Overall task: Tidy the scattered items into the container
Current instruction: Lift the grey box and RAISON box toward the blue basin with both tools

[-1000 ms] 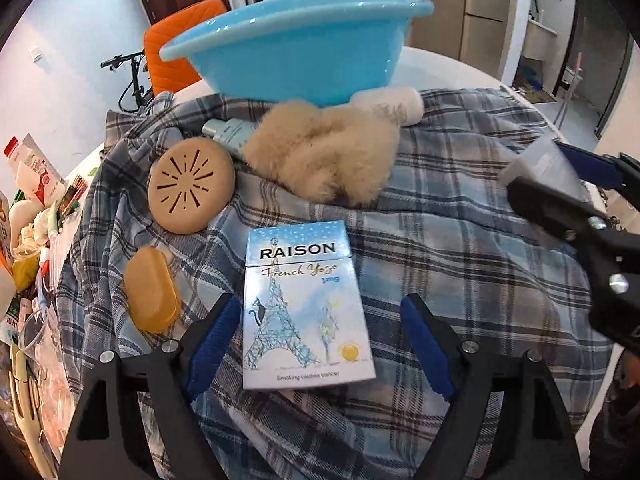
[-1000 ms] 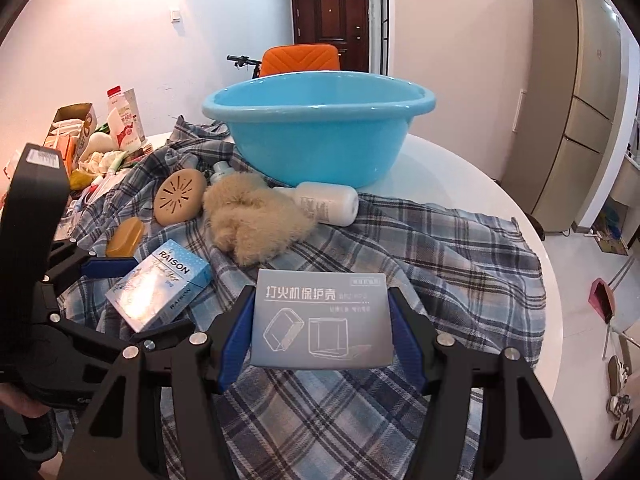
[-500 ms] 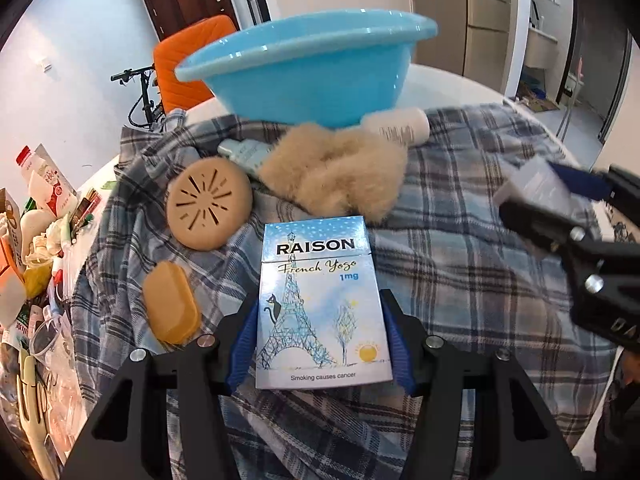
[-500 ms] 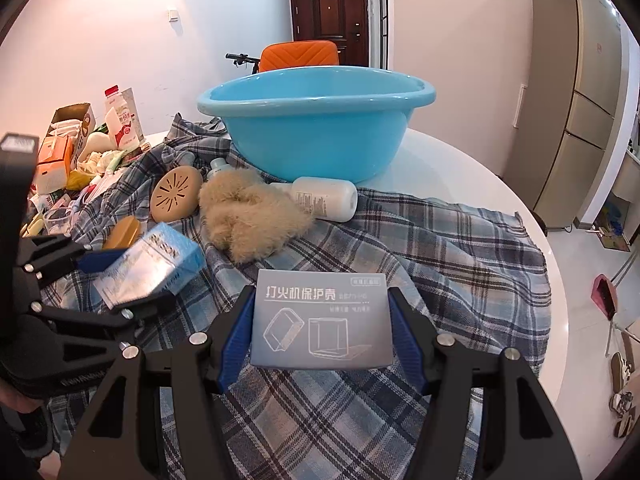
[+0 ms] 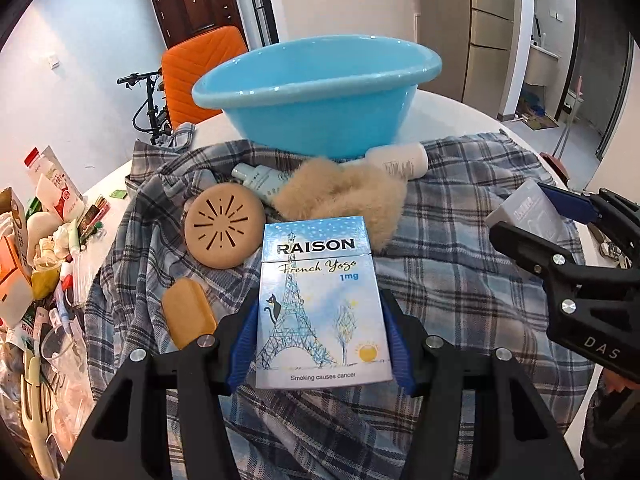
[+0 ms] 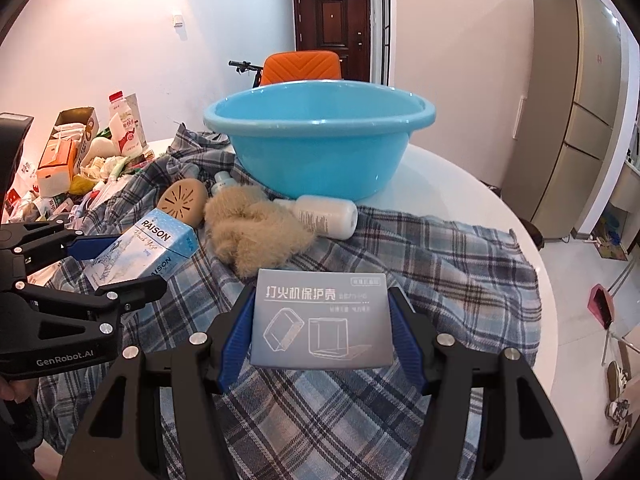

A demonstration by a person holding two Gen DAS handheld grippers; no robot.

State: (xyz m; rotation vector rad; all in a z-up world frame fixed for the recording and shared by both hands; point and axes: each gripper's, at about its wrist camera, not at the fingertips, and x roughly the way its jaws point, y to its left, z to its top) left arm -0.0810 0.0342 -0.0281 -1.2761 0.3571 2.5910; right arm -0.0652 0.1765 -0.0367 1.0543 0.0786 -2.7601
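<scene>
My left gripper point(image 5: 318, 344) is shut on a blue-and-white cigarette pack point(image 5: 320, 304) and holds it a little above the plaid cloth point(image 5: 460, 280). From the right wrist view the same pack point(image 6: 146, 250) shows at the left in the left gripper point(image 6: 120, 264). My right gripper point(image 6: 320, 338) is shut on a grey lighter-case box point(image 6: 322, 320), also raised off the cloth. The blue basin point(image 5: 320, 96) stands at the back, empty as far as I see. In front of it lie a tan fluffy piece point(image 5: 344, 200), a white bottle point(image 5: 400, 160), a small pale bottle point(image 5: 260, 178), a round tan perforated disc point(image 5: 224, 232) and a tan oval bar point(image 5: 188, 312).
A pile of cartons, packets and bottles point(image 6: 80, 156) crowds the table's left side. The white round table point(image 6: 460, 184) shows bare to the right of the basin. An orange chair point(image 6: 300, 66) and a bicycle handlebar stand behind it.
My left gripper closed its jaws on the cigarette pack and lifted it off the cloth. The right gripper kept still with its box.
</scene>
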